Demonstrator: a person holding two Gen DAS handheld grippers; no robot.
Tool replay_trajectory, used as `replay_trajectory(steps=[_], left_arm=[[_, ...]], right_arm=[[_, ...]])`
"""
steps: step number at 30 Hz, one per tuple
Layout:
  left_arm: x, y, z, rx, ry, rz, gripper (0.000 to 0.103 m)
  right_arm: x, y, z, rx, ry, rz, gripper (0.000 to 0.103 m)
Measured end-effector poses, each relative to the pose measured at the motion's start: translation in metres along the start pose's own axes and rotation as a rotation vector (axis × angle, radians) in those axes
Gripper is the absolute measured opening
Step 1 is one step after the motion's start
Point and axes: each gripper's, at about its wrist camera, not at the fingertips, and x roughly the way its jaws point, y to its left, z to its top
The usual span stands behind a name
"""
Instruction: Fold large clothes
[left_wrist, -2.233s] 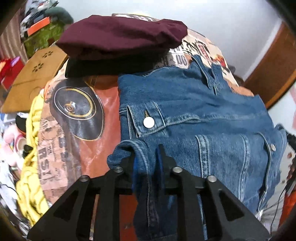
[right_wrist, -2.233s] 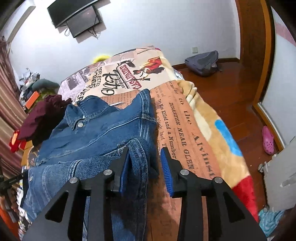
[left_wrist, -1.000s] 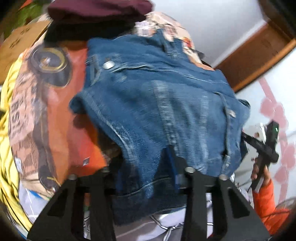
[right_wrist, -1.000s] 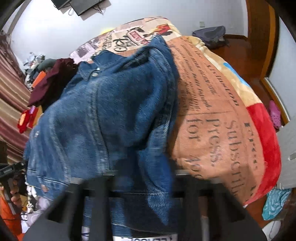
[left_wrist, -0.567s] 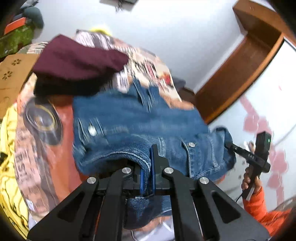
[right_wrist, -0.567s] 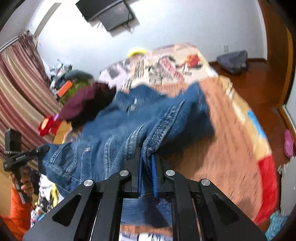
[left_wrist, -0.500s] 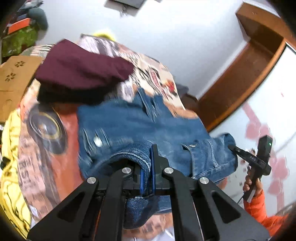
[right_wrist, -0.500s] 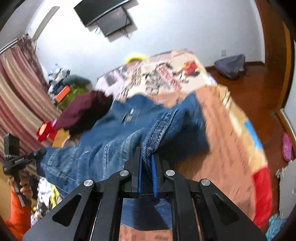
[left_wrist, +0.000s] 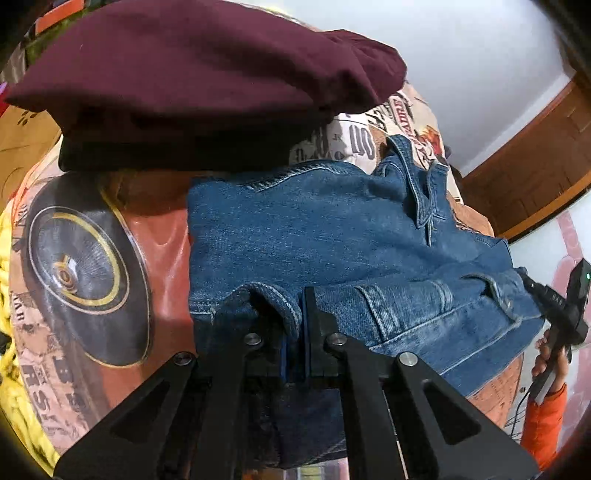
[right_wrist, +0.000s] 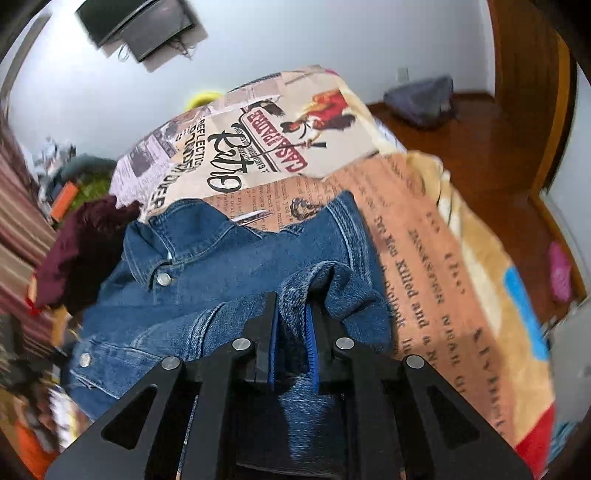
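Denim jacket (left_wrist: 332, 236): lies on the bed (right_wrist: 443, 258), lower part doubled up over the body; fold under way, not yet laid flat or released. Beside it, a stack topped by a maroon garment (left_wrist: 192, 62).

Left gripper (left_wrist: 293, 332): clenched on a doubled denim edge.

Right gripper (right_wrist: 291, 332): jaws just eased slightly apart, denim fold between the pads.

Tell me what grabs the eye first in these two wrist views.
The blue denim jacket fills the middle of both views, lying on a bed cover printed like old newspaper. Each gripper has a fold of the jacket's denim between its blue pads: left gripper, right gripper. In the left wrist view a folded maroon garment sits on a dark one just beyond the jacket.
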Motion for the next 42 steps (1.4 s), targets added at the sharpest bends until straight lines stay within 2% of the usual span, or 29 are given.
replay_trajectory(steps=[3,6,7,9,10,12,16,18,20,26,31,35,40,42], left_arm=[[-0.011,-0.007,-0.004,0.074,0.014,0.009,0.012],[-0.029,-0.015,-0.006,0.127,0.001,0.051,0.033],[-0.038,-0.018,-0.008,0.144,-0.018,0.045,0.034],[-0.055,-0.026,-0.014,0.184,-0.051,-0.009,0.037],[-0.062,-0.032,-0.018,0.206,-0.067,-0.017,0.041],[-0.076,-0.044,-0.027,0.25,-0.099,0.011,0.043],[-0.086,-0.067,-0.045,0.307,-0.109,0.027,0.044],[-0.088,-0.076,-0.056,0.338,-0.106,0.016,0.044],[-0.086,-0.086,-0.071,0.374,-0.08,-0.005,0.044],[-0.058,-0.104,-0.097,0.421,-0.011,0.06,0.044],[-0.047,-0.11,-0.106,0.444,0.009,0.063,0.044],[-0.039,-0.106,-0.103,0.42,0.017,0.069,0.044],[-0.03,-0.098,-0.084,0.392,0.026,-0.008,0.044],[-0.025,-0.092,-0.069,0.367,0.037,-0.027,0.044]], right_arm=[[-0.01,-0.005,0.006,0.011,0.038,0.04,0.021],[-0.025,-0.005,0.006,0.013,0.043,0.036,0.028],[-0.028,-0.002,0.006,0.006,0.034,0.025,0.031],[-0.042,0.005,-0.001,-0.033,0.01,0.003,0.043],[-0.046,0.009,-0.004,-0.055,0.003,0.007,0.044],[-0.054,0.02,-0.013,-0.105,-0.009,0.002,0.045],[-0.072,0.044,-0.034,-0.21,-0.054,-0.052,0.047],[-0.077,0.053,-0.043,-0.238,-0.058,-0.049,0.06],[-0.078,0.061,-0.051,-0.262,-0.049,-0.041,0.066],[-0.078,0.084,-0.069,-0.357,-0.055,-0.082,0.068],[-0.079,0.086,-0.081,-0.349,-0.022,-0.017,0.068],[-0.064,0.091,-0.087,-0.36,0.009,0.006,0.068],[-0.022,0.102,-0.08,-0.382,0.109,0.028,0.068],[-0.013,0.108,-0.076,-0.421,0.126,0.011,0.072]])
